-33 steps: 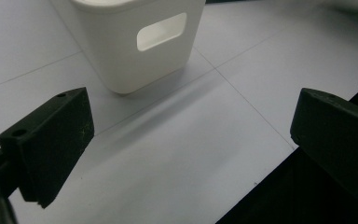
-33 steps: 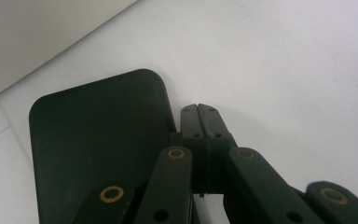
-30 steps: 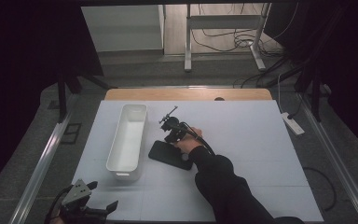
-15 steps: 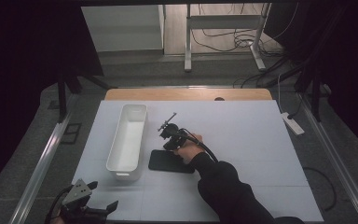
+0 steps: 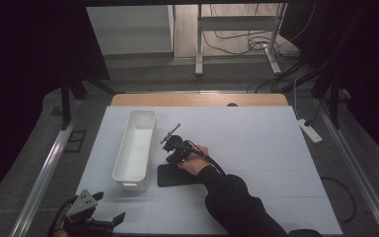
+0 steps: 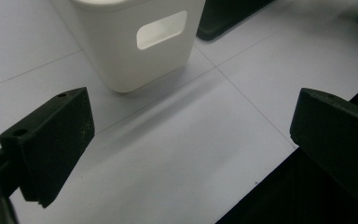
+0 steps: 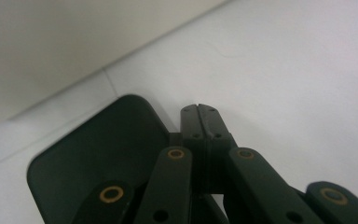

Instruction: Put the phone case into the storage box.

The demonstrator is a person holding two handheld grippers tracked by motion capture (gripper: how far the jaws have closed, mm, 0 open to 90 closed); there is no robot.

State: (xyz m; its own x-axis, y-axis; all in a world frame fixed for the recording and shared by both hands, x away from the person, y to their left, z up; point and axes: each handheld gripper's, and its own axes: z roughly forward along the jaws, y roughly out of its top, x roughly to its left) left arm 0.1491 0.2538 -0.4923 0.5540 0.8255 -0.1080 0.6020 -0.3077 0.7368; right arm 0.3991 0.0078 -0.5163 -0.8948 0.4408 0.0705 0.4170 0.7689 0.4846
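Shifted toward 7 o'clock with black flat object (image 5: pixel 176 175), right gripper (image 5: pixel 173 157) jaws closed empty; left gripper (image 5: pixel 93 217) jaws apart, white bin (image 5: pixel 134 148) at 12 o'clock.

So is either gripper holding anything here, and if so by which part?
Nothing is held. The right gripper has its jaws shut together with nothing between them, beside the flat black slab. The left gripper is open over bare table near the white bin.
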